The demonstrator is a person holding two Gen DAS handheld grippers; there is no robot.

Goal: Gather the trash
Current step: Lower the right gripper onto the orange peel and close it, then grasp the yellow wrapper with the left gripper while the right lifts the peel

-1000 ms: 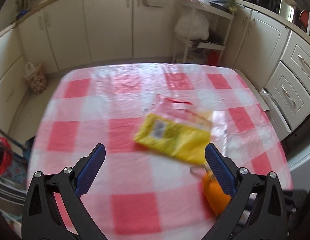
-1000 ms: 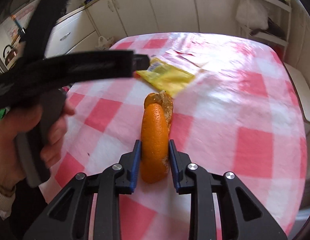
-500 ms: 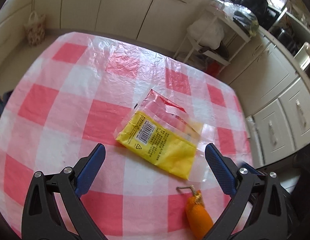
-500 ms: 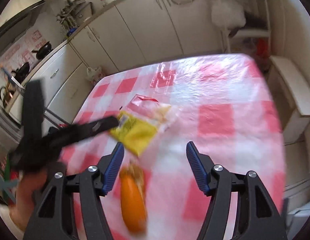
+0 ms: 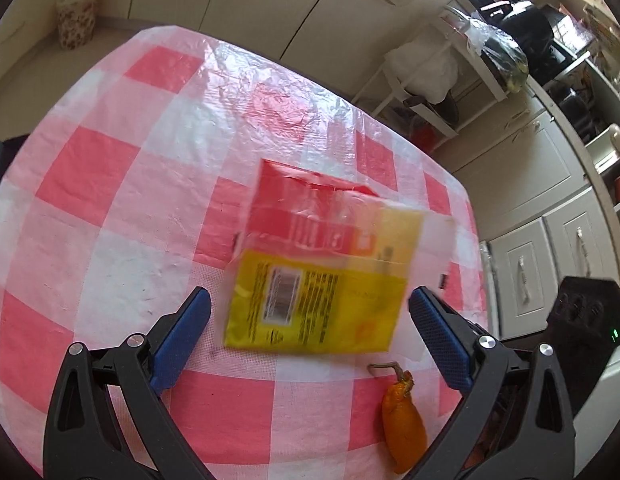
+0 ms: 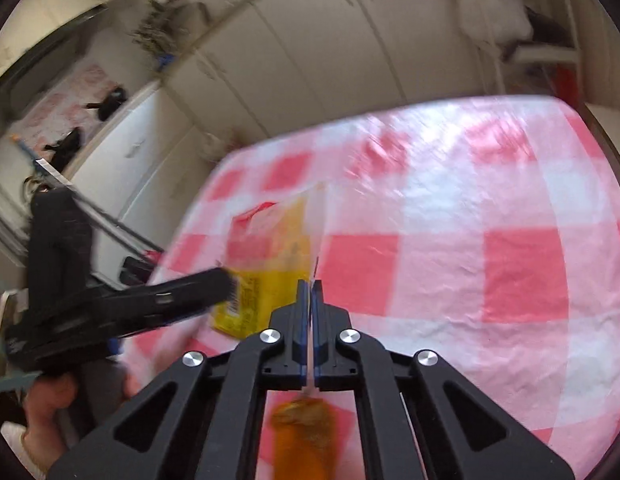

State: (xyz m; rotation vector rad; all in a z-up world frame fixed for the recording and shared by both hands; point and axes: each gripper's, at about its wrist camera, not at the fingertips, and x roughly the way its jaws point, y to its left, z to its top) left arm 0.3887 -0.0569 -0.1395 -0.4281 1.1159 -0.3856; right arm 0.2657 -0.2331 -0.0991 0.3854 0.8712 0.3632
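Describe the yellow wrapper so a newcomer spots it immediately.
On the pink-and-white checked tablecloth, look ahead of the left gripper. The flat wrapper there has a yellow barcoded end and a red and clear end, unlike the small orange peel beside it.

**Black claws with blue pads**

The left claw (image 5: 308,312) has matt black plastic fingers cut with triangular openings, each tipped by a blue textured pad (image 5: 182,334) and fixed with round silver screws. The right claw (image 6: 310,286) is built alike: black angular arms, four silver screw heads, blue pads. A hand (image 6: 50,396) on the left handle shows a pale cuff.
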